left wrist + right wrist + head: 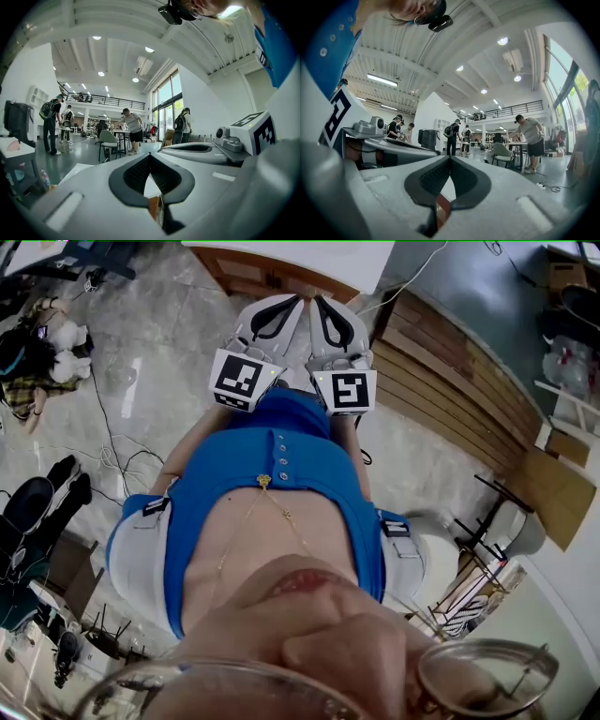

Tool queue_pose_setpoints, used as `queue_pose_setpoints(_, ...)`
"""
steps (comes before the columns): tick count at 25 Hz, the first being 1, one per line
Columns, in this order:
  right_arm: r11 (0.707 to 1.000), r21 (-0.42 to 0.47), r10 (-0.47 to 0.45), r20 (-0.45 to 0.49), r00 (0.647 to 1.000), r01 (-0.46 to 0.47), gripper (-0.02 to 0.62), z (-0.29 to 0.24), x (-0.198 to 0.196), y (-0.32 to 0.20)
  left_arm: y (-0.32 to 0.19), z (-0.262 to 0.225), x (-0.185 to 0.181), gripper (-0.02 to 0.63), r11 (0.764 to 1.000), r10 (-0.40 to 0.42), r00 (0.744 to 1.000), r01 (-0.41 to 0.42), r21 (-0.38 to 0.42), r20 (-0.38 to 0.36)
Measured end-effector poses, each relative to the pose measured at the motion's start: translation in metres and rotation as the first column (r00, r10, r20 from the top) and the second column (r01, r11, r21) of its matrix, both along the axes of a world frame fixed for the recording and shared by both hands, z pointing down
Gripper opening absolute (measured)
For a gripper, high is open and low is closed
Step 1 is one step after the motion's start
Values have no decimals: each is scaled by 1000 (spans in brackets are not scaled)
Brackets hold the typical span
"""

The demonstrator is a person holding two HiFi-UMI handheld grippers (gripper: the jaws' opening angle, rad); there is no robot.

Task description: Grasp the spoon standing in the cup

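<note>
Both the grey-and-white left tool (291,304) and the matching right tool (323,306) are sitting shut and empty.
We are holding them side by side in front of our blue buttoned shirt (281,456), above the pale stone floor (159,381), each pressing its jaws together on nothing. Neither the spoon nor the cup is showing in any view, so we are judging the grasp not begun: finding the cup, approaching, opening and closing are all remaining.

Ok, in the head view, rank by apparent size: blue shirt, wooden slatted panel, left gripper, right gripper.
Largest: blue shirt, though nearness to the camera inflates it.
Next: wooden slatted panel.
Smallest: left gripper and right gripper, which look alike, both shut; no ranking between them.
</note>
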State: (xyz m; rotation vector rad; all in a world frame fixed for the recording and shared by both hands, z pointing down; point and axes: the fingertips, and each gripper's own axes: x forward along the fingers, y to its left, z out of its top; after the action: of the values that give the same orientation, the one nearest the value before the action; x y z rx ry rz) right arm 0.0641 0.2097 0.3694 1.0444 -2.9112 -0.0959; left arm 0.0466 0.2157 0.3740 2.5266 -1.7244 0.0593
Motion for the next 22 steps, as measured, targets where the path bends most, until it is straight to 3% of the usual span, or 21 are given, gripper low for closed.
queue_pose_setpoints(9, 1000, -5, -29, -29, 999, 29, 2, 1, 7, -15, -16, 6, 6, 0, 999, -29, 999, 29, -22, 17)
queue_pose_setpoints(22, 998, -13, 59, -30, 998, -60, 2, 6, -1, -51, -55, 9, 1, 0, 997, 77, 997, -77, -19, 0)
